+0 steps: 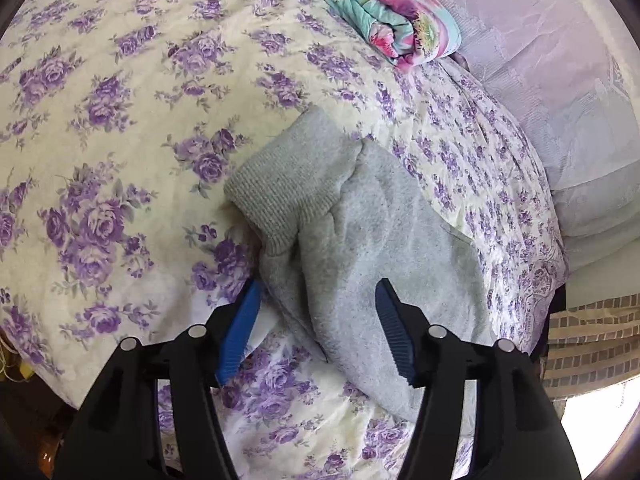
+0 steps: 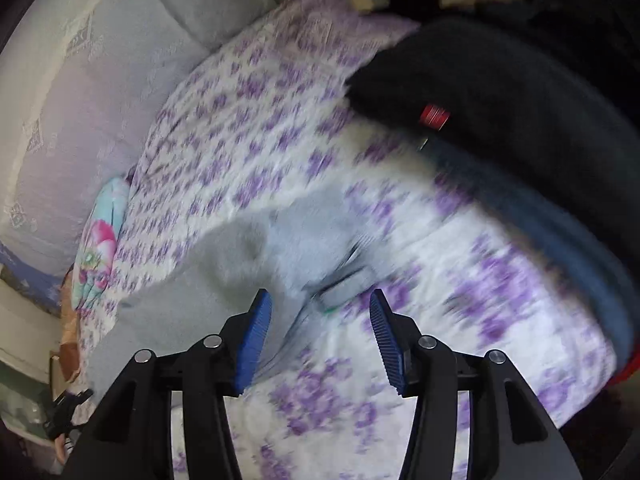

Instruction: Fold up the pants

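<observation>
Grey sweatpants (image 1: 360, 240) lie on a cream bedsheet with purple flowers (image 1: 120, 120). A ribbed cuff (image 1: 280, 200) is folded over at their far end. My left gripper (image 1: 319, 284) hovers open just over the grey cloth; its blue pads straddle the fabric without pressing on it. The right wrist view is blurred. There the grey pants (image 2: 240, 248) spread to the left, and a band-like edge (image 2: 344, 280) sits ahead of my right gripper (image 2: 320, 294), which is open with nothing pinched.
A folded teal-and-pink floral quilt (image 1: 384, 16) lies at the far side of the bed beside pale lavender bedding (image 1: 560, 100). A black garment with a red tag (image 2: 500, 80) and a blue one (image 2: 568, 248) are piled at the right.
</observation>
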Action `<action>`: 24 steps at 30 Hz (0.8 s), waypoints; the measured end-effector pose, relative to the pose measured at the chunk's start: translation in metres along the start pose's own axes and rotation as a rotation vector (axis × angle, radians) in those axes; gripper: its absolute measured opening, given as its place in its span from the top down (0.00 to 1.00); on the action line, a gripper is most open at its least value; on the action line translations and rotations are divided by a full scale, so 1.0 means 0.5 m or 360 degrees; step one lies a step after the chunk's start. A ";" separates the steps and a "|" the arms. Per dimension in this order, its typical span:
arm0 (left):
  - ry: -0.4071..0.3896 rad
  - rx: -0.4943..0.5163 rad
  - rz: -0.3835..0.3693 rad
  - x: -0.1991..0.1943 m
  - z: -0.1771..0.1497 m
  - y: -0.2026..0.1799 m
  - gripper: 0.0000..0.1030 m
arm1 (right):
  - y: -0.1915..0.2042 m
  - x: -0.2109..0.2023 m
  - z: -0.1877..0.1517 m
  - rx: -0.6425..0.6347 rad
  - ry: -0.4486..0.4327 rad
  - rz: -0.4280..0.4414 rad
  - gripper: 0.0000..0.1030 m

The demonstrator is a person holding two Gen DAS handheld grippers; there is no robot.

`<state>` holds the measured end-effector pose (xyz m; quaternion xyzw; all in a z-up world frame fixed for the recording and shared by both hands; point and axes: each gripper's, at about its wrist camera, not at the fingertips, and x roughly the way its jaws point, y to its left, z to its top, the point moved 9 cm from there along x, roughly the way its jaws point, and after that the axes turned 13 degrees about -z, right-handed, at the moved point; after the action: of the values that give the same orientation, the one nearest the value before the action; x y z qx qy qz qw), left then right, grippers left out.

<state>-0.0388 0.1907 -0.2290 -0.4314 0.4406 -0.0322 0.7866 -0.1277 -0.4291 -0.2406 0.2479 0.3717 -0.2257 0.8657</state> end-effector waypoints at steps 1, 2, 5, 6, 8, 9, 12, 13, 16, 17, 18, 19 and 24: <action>0.0014 0.0020 0.0007 0.001 -0.001 -0.007 0.43 | -0.053 -0.038 0.040 0.0037 -0.0131 -0.0107 0.50; 0.0033 0.0041 0.0012 0.001 -0.003 -0.010 0.43 | -0.111 -0.081 0.082 0.0094 -0.0253 -0.0216 0.50; 0.0087 0.0093 0.0025 0.014 -0.009 -0.027 0.42 | -0.255 -0.185 0.148 0.0265 -0.0493 -0.0436 0.42; 0.0098 0.0100 0.0029 0.016 -0.012 -0.029 0.41 | -0.264 -0.200 0.146 0.0224 -0.0515 -0.0453 0.39; 0.0112 0.0112 0.0035 0.021 -0.019 -0.031 0.39 | -0.230 -0.192 0.107 0.0093 -0.0475 -0.0378 0.36; 0.0121 0.0120 0.0039 0.024 -0.021 -0.032 0.39 | -0.197 -0.170 0.073 0.0055 -0.0404 -0.0278 0.36; 0.0151 0.0136 0.0035 0.035 -0.023 -0.037 0.39 | -0.087 -0.068 -0.029 0.0081 -0.0106 0.0061 0.39; 0.0143 0.0129 0.0023 0.032 -0.022 -0.039 0.39 | -0.052 -0.035 -0.054 0.0126 -0.0032 0.0162 0.43; 0.0126 0.0098 -0.0025 0.022 -0.019 -0.045 0.39 | 0.027 0.037 -0.078 0.0211 0.0098 0.0331 0.60; 0.0114 0.0095 -0.0031 0.017 -0.018 -0.045 0.39 | 0.043 0.054 -0.075 0.0218 0.0122 0.0336 0.64; 0.0099 0.0094 -0.0035 0.012 -0.017 -0.045 0.39 | 0.050 0.069 -0.070 0.0220 0.0140 0.0327 0.65; 0.0081 0.0094 -0.0040 0.006 -0.017 -0.045 0.39 | 0.055 0.077 -0.063 0.0217 0.0147 0.0320 0.65; 0.0033 0.0030 -0.0066 -0.011 -0.026 -0.028 0.39 | 0.103 0.101 -0.058 0.0061 0.0221 0.0314 0.76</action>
<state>-0.0470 0.1757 -0.2186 -0.4328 0.4392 -0.0570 0.7852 -0.0822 -0.3822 -0.2827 0.3147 0.4002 -0.1288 0.8510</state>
